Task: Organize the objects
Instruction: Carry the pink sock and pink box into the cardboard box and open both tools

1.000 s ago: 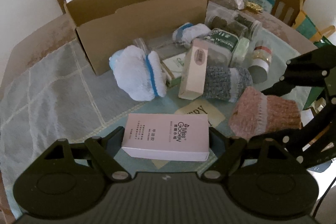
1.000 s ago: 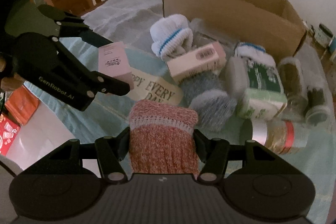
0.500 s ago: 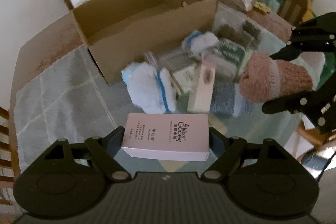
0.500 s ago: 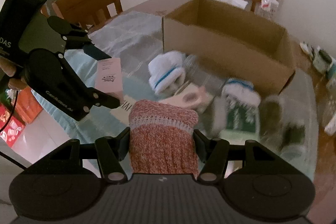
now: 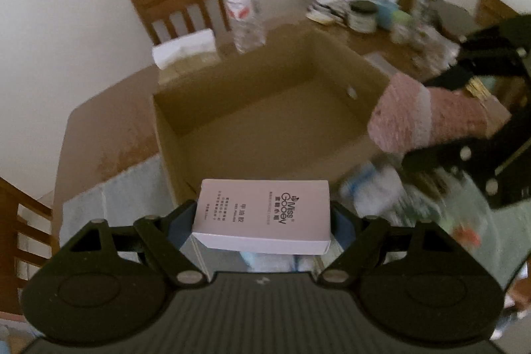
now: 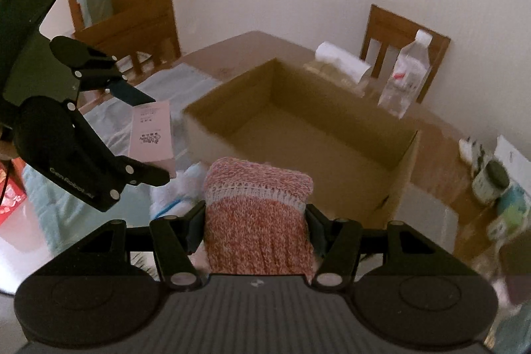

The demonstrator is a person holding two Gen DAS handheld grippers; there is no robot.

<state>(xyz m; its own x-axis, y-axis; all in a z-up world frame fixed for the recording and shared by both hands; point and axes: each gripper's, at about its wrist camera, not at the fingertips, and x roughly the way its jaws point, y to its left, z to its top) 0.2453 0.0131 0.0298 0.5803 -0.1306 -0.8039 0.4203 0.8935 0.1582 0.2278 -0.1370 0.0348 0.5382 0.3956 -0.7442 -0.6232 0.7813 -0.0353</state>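
Note:
My left gripper (image 5: pixel 264 214) is shut on a pale pink carton (image 5: pixel 264 214) printed "Miss Gooey", held above the near wall of an open, empty cardboard box (image 5: pixel 265 128). My right gripper (image 6: pixel 255 218) is shut on a rolled pink knitted sock (image 6: pixel 257 214), held at the box's (image 6: pixel 308 138) near edge. In the left wrist view the sock (image 5: pixel 428 118) and right gripper (image 5: pixel 471 121) hang over the box's right wall. In the right wrist view the left gripper (image 6: pixel 146 135) holds the carton (image 6: pixel 152 131) left of the box.
A water bottle (image 5: pixel 245 19) and a white paper roll (image 5: pixel 184 50) stand behind the box by a wooden chair (image 5: pixel 179 9). Jars and papers (image 5: pixel 361 15) crowd the far right. White-blue socks (image 5: pixel 368 188) and other blurred items lie right of the box on a pale cloth (image 5: pixel 126 198).
Both grippers have risen and moved forward from the pile of items toward the box, each still holding its object. The inside of the box now shows from above.

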